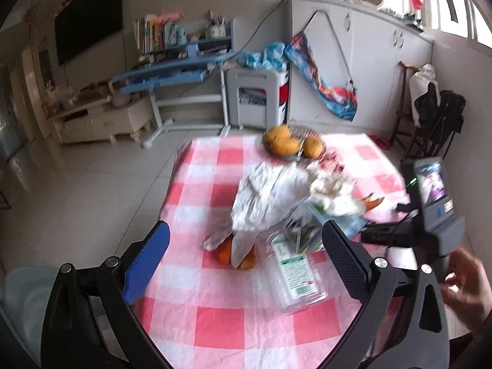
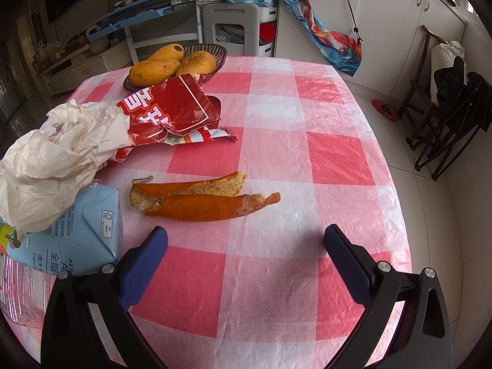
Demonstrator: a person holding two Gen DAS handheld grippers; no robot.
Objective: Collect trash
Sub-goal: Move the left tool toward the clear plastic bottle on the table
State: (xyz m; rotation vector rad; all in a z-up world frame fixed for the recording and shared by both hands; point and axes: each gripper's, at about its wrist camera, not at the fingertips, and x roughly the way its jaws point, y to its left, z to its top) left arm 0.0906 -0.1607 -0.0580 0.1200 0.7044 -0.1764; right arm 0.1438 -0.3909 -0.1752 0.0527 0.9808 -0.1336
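Bench (image 2: 276, 98) under pink check cloth. Trash sits in one cluster: white bag (image 1: 267, 196), clear bottle (image 1: 295, 276), red wrapper (image 2: 172, 107), blue carton (image 2: 83, 230), tissue (image 2: 58, 156), peel (image 2: 200, 200) just right of the carton. Left tool (image 1: 246, 252) wide open, empty, over bottle. Right tool (image 2: 246, 255) wide open, empty, near peel.

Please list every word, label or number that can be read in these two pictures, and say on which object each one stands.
"全脂", "A2" and "Impor", cut off: on the light blue carton, right wrist view.
Large white characters on the red wrapper: creased and cut off, not readable.
Small print on the carton: too small.
Green label on the clear bottle, left wrist view: blurred, unreadable.
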